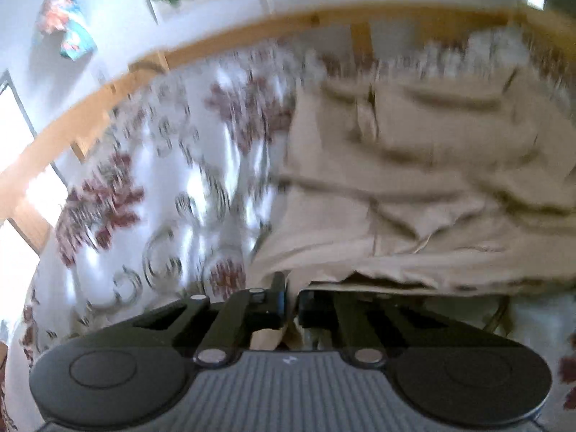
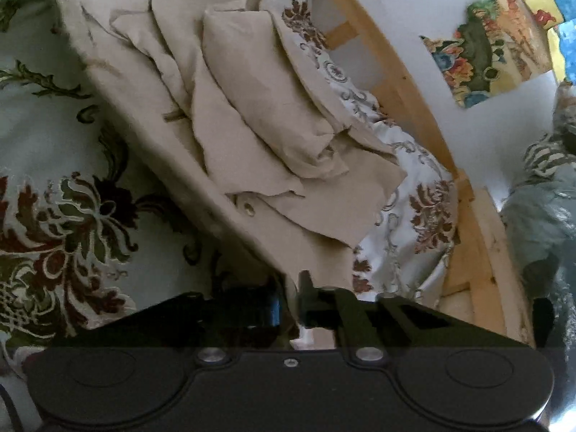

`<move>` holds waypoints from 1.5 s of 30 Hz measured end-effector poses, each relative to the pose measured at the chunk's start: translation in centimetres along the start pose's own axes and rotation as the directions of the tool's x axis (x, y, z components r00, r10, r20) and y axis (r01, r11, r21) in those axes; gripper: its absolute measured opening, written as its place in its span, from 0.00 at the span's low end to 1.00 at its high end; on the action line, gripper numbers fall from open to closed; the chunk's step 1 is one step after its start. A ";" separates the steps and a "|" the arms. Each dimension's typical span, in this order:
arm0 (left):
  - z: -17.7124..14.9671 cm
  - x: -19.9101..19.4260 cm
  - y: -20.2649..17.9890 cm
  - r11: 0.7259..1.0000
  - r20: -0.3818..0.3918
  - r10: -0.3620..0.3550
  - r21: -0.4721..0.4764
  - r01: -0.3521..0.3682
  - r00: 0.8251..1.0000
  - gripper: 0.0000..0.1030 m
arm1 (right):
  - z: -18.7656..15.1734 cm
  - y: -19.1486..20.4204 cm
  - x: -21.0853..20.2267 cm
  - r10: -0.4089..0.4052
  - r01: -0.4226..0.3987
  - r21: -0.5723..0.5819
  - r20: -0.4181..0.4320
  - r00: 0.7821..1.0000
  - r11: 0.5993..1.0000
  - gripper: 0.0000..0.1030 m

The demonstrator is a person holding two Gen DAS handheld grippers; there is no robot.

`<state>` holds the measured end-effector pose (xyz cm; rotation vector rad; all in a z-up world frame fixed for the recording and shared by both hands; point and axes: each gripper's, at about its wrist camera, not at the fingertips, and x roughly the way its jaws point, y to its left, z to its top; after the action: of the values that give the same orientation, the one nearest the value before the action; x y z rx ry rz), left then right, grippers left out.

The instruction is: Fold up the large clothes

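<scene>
Matt beige woven garment [image 2: 230, 115], perhaps linen; glossy floral bedspread [image 2: 72, 216].

A floral bedspread [image 2: 64, 216] — pale, with dark red and green blooms — covers the bed. Behind it runs a light wooden bed rail [image 1: 223, 41] against a white wall [image 2: 406, 3]. Colourful pictures [image 2: 493, 43] hang there — bright daylight floods in from a window [image 1: 14, 136].

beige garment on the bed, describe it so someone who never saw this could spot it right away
Find the wooden bed frame against the white wall, then the floral bedspread covering it. The beige garment lies crumpled on it, plain and unpatterned, unlike the dark red and green flowers all around.
</scene>
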<state>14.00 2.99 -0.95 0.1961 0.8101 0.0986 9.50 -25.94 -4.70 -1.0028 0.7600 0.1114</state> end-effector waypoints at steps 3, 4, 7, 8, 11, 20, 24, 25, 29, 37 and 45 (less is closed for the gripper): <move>0.4 -3.9 0.8 1.000 0.134 -0.015 0.006 0.014 0.991 0.05 | -0.8 -0.9 -1.9 0.000 0.000 -0.001 0.029 1.000 1.000 0.07; 0.5 -5.2 1.0 1.000 0.171 -0.021 0.011 0.019 0.985 0.05 | -1.1 -1.3 -2.7 -0.008 0.008 0.005 0.045 0.999 1.000 0.06; 0.6 -9.5 2.4 0.997 0.240 -0.074 -0.002 0.077 0.968 0.04 | -2.4 -2.3 -5.9 -0.045 0.043 0.022 0.086 0.995 0.999 0.05; 0.4 -10.8 2.9 0.994 0.246 -0.101 -0.004 0.105 0.964 0.04 | -2.7 -2.6 -7.2 -0.064 0.062 0.018 0.101 0.993 0.998 0.05; -0.4 -13.2 4.1 0.989 0.238 -0.146 0.053 0.138 0.960 0.04 | -3.4 -3.4 -10.9 -0.123 0.129 -0.028 0.160 0.979 0.991 0.05; 4.4 -7.1 3.4 0.991 0.175 -0.104 0.100 0.088 0.979 0.05 | -0.4 -4.4 -6.8 -0.203 0.224 -0.084 0.211 0.956 0.971 0.13; 7.3 -1.4 2.4 0.996 0.179 -0.067 0.074 0.054 0.982 0.07 | 1.3 -4.7 -1.8 -0.338 0.329 0.076 0.195 0.921 0.941 0.26; 7.7 0.2 2.0 0.997 0.171 -0.062 0.066 0.051 0.983 0.07 | 1.3 -4.6 -0.7 -0.361 0.338 0.144 0.188 0.913 0.930 0.30; 7.1 6.6 0.2 0.995 0.146 -0.038 0.100 0.024 0.989 0.07 | 0.7 -4.3 2.9 -0.378 0.335 0.232 0.180 0.908 0.913 0.88; 4.8 12.6 0.4 0.994 0.093 -0.104 0.040 0.100 0.990 0.08 | -1.6 -8.2 4.0 -0.303 0.105 0.540 0.291 0.907 0.835 0.99; 5.9 12.2 2.5 0.982 0.121 -0.171 -0.064 0.180 0.978 0.34 | -1.5 -9.5 3.4 -0.295 0.042 0.632 0.300 0.907 0.773 0.99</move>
<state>26.68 6.64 -5.11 0.0582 0.7041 -0.0488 15.22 -33.23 -0.46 -0.3894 0.2909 -0.0998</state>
